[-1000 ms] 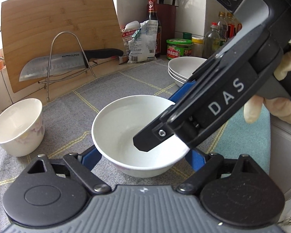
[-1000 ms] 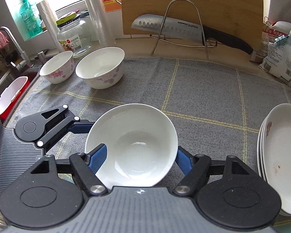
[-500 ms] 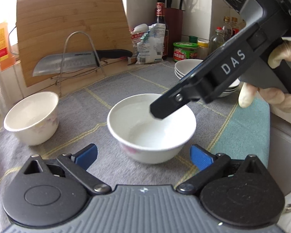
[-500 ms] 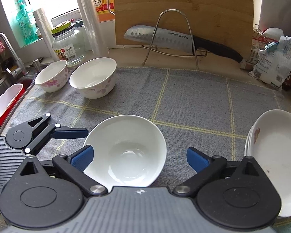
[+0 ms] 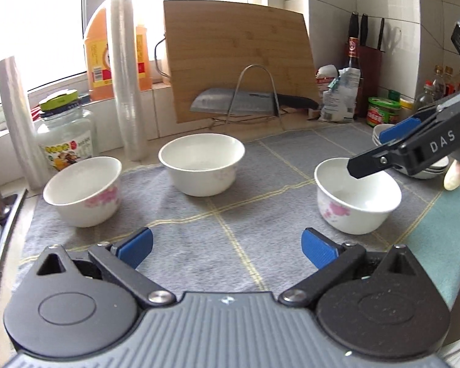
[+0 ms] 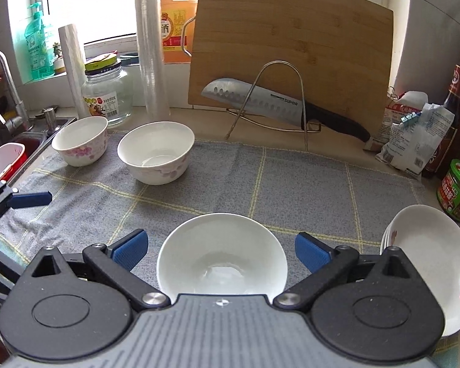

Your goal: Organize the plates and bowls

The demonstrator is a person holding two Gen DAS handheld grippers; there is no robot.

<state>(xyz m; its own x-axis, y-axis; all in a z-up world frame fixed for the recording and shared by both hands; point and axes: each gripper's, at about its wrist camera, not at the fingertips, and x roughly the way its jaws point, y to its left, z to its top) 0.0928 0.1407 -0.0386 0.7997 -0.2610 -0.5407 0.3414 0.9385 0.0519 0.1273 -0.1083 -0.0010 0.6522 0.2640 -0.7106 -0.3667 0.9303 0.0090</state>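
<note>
A white bowl with pink flowers (image 5: pixel 357 196) (image 6: pixel 220 263) rests on the grey checked cloth (image 6: pixel 291 184). My right gripper (image 6: pixel 220 250) (image 5: pixel 371 150) hovers open over it, its blue pads wide of the rim on both sides and touching nothing. My left gripper (image 5: pixel 227 245) (image 6: pixel 30 197) is off to the left with its jaws opening, and only cloth lies between them. Two more flowered bowls (image 5: pixel 82 190) (image 5: pixel 201 167) stand side by side at the cloth's far left. A stack of white plates (image 6: pixel 426 260) (image 5: pixel 429 168) sits at the right edge.
A bamboo cutting board (image 6: pixel 291 46) and a knife on a wire rack (image 6: pixel 279 101) stand at the back. Film rolls (image 6: pixel 151 55), a glass jar (image 6: pixel 107 92), bottles and packets line the wall. The sink (image 6: pixel 18 141) lies left. A teal mat (image 5: pixel 438 245) lies right.
Both grippers have opened and let go of the bowl. The left one has drawn back and swung left, toward the two other bowls. The right one has pulled back slightly above the bowl.
</note>
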